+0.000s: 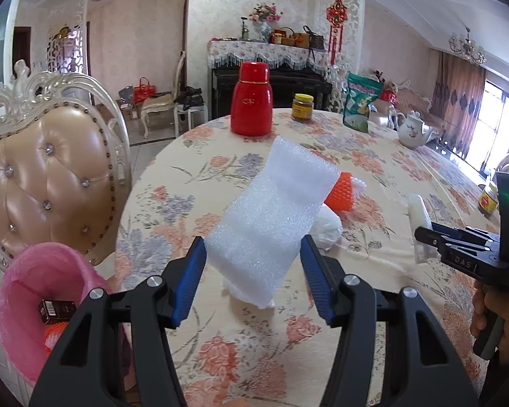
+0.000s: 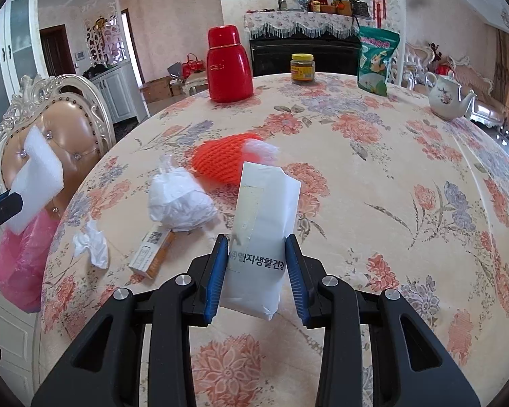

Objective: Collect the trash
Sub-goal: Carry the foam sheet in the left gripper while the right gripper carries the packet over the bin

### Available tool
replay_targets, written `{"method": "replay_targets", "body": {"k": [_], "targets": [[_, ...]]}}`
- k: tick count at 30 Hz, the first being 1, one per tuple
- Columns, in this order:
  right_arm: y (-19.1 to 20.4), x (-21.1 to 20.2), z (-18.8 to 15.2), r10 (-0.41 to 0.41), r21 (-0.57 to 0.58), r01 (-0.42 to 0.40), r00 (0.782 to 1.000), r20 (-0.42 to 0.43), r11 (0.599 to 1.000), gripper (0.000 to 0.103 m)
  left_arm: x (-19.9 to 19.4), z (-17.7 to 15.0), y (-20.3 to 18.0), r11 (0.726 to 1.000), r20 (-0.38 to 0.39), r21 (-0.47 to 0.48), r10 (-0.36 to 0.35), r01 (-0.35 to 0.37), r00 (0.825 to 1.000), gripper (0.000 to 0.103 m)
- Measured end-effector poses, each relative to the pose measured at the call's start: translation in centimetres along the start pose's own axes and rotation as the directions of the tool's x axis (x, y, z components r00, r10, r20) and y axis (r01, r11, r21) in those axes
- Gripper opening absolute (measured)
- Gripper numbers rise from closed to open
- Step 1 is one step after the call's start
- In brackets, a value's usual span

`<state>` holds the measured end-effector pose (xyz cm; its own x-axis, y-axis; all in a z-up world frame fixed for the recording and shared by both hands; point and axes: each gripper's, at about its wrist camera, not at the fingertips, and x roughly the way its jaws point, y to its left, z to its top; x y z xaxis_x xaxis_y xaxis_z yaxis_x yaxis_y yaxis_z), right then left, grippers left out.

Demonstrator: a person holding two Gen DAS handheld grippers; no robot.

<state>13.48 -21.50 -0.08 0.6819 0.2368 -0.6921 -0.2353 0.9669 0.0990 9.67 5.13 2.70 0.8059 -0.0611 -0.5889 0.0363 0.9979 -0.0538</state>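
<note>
My left gripper [image 1: 253, 264] is shut on a white foam sheet [image 1: 271, 210] and holds it above the table's left edge; it also shows in the right wrist view [image 2: 37, 183]. My right gripper [image 2: 257, 271] is shut on a white paper packet [image 2: 261, 230] with Korean print, held over the table. A pink-lined trash bin [image 1: 34, 291] stands low beside the table, with a dark box and orange netting inside. On the table lie an orange foam net [image 2: 220, 162], a crumpled white plastic bag [image 2: 180, 203], a crumpled tissue [image 2: 91, 244] and a small orange-and-white carton [image 2: 152, 254].
A red thermos [image 2: 229, 64], a yellow-lidded jar [image 2: 302, 68], a green snack bag [image 2: 376, 61] and a white teapot [image 2: 448, 98] stand at the far side of the floral table [image 2: 390, 203]. A padded chair [image 1: 47, 183] stands left of the table, behind the bin.
</note>
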Motion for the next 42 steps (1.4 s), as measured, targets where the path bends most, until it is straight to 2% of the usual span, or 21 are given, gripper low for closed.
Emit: {"method": "replay_targets", "body": {"k": [14,21,35,42], "targets": [[4.3,-1.9,1.5,0.036,-0.061,-0.033,0.999,0.041,0.998,0.035,-3.3,-0.7,4.3,0.997,0.047,-0.062,0.039,-0.036,0.998,0.055],[7.4,-2.8,2.2,0.072,-0.095,-0.066,0.995,0.062,0.993,0.035,-5.3,-1.1,7.4,0.991,0.071,-0.107,0.082,-0.074,0.994,0.055],[15.0,-2.8,3.1,0.154,-0.186,-0.141,0.986,0.059,0.972,0.035,-8.4,-2.6,13.8,0.973,0.087,-0.175,0.167,-0.150,0.982,0.055],[20.0,-2.7,3.5,0.214,-0.248,-0.195,0.976,0.050,0.949,0.035,-9.9,-3.5,17.0,0.957,0.088,-0.215,0.216,-0.193,0.972,0.055]]}}
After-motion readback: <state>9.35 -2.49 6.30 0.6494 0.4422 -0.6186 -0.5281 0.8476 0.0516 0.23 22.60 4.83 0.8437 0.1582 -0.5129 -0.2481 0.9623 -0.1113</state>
